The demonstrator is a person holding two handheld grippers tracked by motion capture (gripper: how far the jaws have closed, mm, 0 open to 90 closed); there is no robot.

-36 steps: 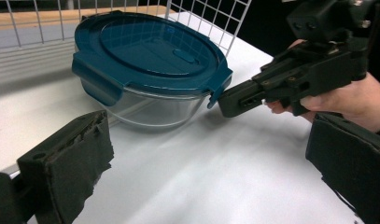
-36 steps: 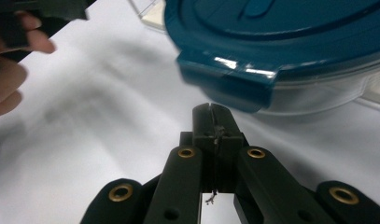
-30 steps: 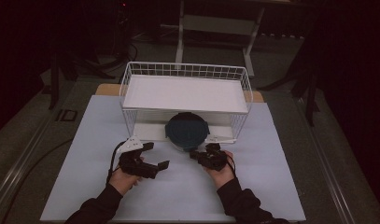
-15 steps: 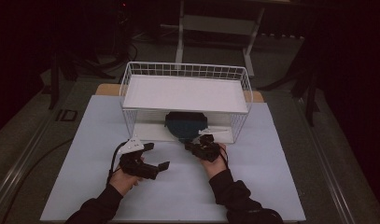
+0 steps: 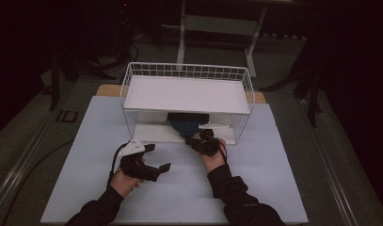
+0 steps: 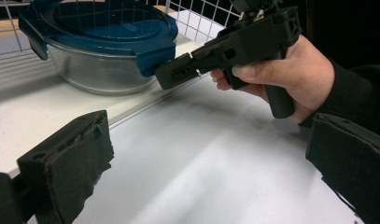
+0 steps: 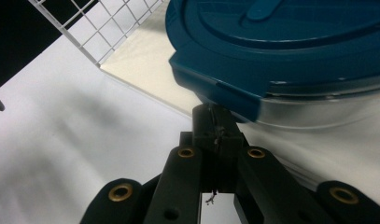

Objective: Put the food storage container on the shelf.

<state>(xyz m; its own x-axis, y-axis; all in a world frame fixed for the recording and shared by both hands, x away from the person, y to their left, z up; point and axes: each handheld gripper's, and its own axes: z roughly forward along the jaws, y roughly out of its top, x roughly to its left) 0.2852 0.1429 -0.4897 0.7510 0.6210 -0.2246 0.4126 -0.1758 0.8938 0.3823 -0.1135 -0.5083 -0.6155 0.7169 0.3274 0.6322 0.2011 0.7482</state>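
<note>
A glass bowl with a dark blue clip lid stands on the bottom board of a white wire rack, under its upper shelf. My right gripper is shut with nothing between its jaws. Its tips touch the underside of the lid's front clip. The left gripper view has the same contact from the side, right gripper against the bowl. My left gripper rests open on the mat, front left of the rack, its pads wide apart and holding nothing.
The rack's upper shelf is a bare white board. A pale blue mat covers the table in front of the rack. Dark floor, stands and a white frame lie behind the table.
My right gripper has moved forward to the rack's front, and the bowl has slid from the rack's front edge farther in under the shelf. The left gripper has stayed put.
</note>
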